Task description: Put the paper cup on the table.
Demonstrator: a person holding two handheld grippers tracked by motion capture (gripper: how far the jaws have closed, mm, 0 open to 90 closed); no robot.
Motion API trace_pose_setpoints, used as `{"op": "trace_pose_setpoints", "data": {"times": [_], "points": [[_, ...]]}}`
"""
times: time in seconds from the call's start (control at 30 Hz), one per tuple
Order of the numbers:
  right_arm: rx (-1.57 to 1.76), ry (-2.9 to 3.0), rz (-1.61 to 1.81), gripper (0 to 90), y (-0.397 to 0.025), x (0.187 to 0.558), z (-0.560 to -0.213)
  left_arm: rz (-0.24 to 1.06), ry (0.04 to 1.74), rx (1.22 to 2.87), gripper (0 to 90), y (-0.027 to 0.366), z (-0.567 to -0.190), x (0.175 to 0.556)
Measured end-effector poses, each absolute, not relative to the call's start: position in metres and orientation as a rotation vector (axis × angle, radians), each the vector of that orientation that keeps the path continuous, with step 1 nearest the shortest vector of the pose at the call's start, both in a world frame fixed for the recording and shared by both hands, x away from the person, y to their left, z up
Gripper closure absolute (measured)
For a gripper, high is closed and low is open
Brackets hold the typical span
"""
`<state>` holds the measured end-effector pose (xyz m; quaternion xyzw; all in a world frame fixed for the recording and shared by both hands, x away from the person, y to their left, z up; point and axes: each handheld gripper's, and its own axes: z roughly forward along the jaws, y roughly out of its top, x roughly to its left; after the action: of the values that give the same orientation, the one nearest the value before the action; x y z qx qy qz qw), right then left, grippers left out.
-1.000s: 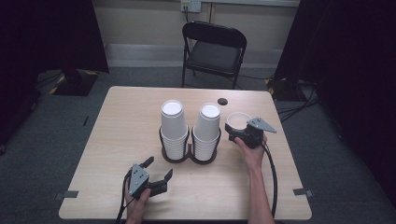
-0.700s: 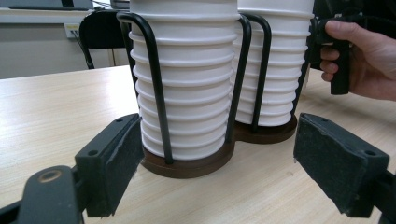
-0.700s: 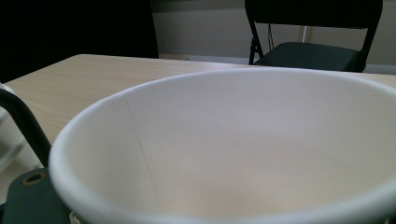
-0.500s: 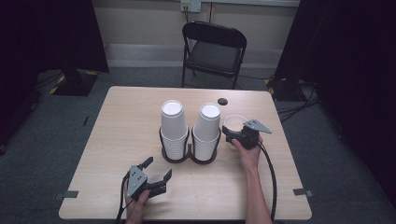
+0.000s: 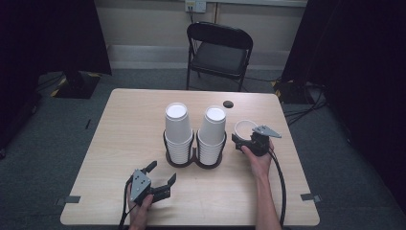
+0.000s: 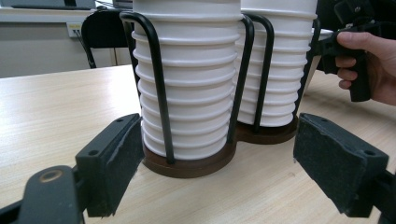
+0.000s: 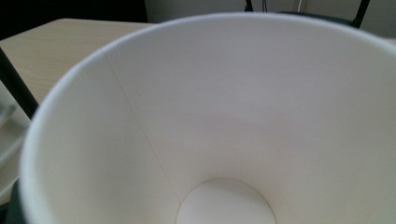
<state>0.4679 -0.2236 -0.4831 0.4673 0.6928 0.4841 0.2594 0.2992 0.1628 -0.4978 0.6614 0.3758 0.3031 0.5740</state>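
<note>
Jaws of right gripper [image 5: 245, 139] clamp paper cup [image 5: 245, 128] beside holder [image 5: 194, 160]; left gripper [image 5: 160, 182] gapes.

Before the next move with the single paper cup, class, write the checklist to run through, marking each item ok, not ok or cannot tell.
1. Single cup sits at the right gripper, mouth up: ok.
2. Right gripper firmly shut on it: cannot tell, the jaws are hidden.
3. Cup inside is empty, as the right gripper view shows: ok.
4. Both cup stacks stand upright in the black wire holder: ok.
5. Left gripper open, apart from the holder: ok.
6. Table bare around the holder's base: ok.
</note>
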Motion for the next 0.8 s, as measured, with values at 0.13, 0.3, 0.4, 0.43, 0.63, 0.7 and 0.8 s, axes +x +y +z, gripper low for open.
{"op": "trace_pose_setpoints", "data": {"times": [0.13, 0.3, 0.4, 0.43, 0.63, 0.7, 0.8], "points": [[1.307, 1.92, 1.254, 13.0, -0.224, 0.468, -0.487, 0.718, 0.874, 1.549, 15.9, 0.162, -0.498, 0.299], [1.334, 1.935, 1.229, 13.1, -0.225, 0.467, -0.492, 0.717, 0.878, 1.551, 15.9, 0.162, -0.498, 0.299], [1.339, 1.945, 1.212, 13.1, -0.224, 0.465, -0.491, 0.717, 0.88, 1.553, 15.9, 0.162, -0.498, 0.299], [1.342, 1.945, 1.213, 13.1, -0.224, 0.463, -0.49, 0.718, 0.881, 1.554, 15.9, 0.162, -0.498, 0.299], [1.353, 1.948, 1.193, 14.6, -0.224, 0.458, -0.49, 0.714, 0.889, 1.547, 16.1, 0.162, -0.498, 0.299], [1.364, 1.948, 1.189, 14.6, -0.225, 0.456, -0.491, 0.715, 0.888, 1.548, 16.1, 0.162, -0.498, 0.299], [1.369, 1.938, 1.18, 14.9, -0.226, 0.453, -0.491, 0.716, 0.889, 1.546, 16.1, 0.162, -0.498, 0.299]]}}
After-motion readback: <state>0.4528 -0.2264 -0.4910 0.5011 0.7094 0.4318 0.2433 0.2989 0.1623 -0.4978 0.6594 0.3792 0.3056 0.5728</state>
